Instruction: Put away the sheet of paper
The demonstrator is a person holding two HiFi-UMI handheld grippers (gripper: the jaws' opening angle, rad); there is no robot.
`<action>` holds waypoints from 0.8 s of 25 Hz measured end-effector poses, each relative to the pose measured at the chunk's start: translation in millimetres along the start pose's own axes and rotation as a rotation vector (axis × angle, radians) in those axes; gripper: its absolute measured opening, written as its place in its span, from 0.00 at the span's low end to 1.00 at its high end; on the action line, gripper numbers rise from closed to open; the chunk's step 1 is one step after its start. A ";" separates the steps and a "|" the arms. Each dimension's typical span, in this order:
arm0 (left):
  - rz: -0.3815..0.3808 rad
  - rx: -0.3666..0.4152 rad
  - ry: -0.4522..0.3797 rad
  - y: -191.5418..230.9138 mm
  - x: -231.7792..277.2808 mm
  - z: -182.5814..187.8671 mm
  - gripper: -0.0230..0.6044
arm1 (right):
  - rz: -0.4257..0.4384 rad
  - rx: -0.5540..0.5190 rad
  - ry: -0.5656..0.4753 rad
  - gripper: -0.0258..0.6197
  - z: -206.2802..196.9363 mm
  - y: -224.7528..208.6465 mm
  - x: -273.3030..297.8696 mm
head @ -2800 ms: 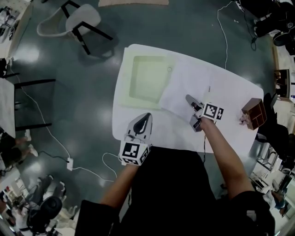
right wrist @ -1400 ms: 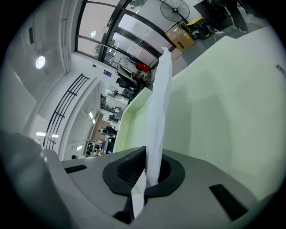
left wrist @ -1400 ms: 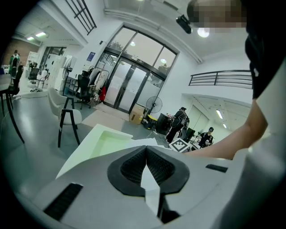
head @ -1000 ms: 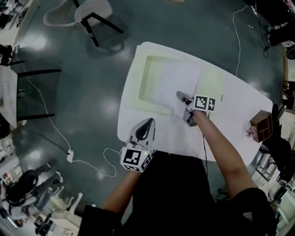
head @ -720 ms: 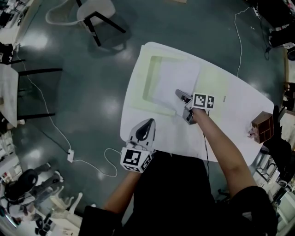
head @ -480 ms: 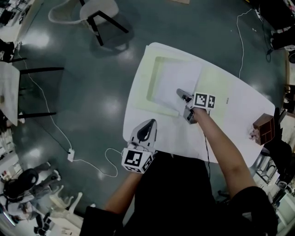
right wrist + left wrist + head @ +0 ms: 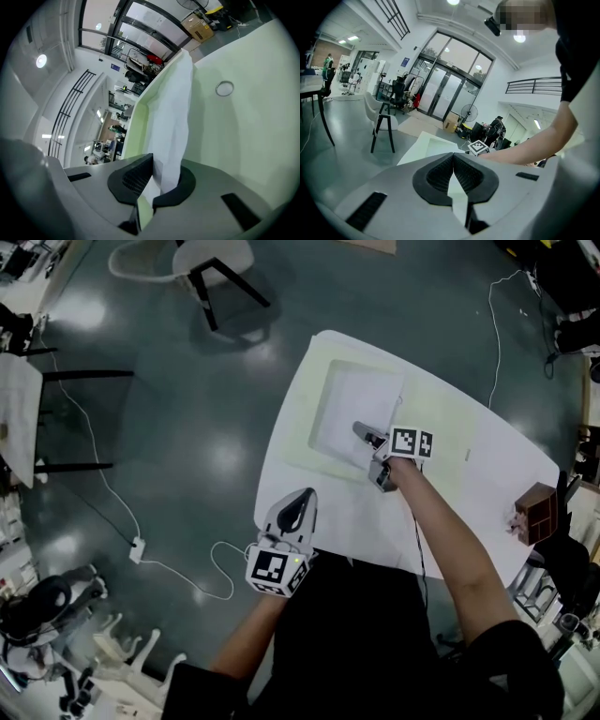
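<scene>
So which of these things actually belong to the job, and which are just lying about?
Part of the job:
- sheet of paper
- right gripper, shut on the sheet's edge
- pale green tray under the sheet

Just about:
- left gripper, shut, empty
- brown box
- chair

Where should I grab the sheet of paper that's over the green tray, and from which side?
Pinch the sheet of paper at its near edge, coming in from the person's side, angled slightly down. It is thin and limp, so only an edge fits between jaws. The right gripper is shut on that edge, with the rest of the sheet reaching out over the tray.
</scene>
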State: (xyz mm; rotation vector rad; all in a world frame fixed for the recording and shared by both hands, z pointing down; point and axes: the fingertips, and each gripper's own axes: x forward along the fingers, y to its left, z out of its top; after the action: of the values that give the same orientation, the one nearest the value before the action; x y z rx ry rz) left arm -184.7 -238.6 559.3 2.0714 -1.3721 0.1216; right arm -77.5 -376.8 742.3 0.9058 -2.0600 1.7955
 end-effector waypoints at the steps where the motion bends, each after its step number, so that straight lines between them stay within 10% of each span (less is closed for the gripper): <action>1: 0.001 -0.005 -0.007 2.3 -2.2 1.7 0.04 | 0.006 0.006 -0.002 0.04 0.6 2.2 4.4; 17: 0.027 -0.046 -0.052 18.0 -14.3 6.7 0.04 | 0.049 0.034 0.033 0.04 -6.5 27.0 48.0; 20: 0.029 -0.042 -0.058 21.3 -18.1 8.9 0.04 | 0.008 0.029 0.007 0.17 -4.7 25.8 44.7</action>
State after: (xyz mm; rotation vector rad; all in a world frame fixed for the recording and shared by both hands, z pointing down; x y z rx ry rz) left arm -213.4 -234.5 554.6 2.0353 -1.4275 0.0448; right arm -128.5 -383.7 748.3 0.8987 -2.0413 1.8351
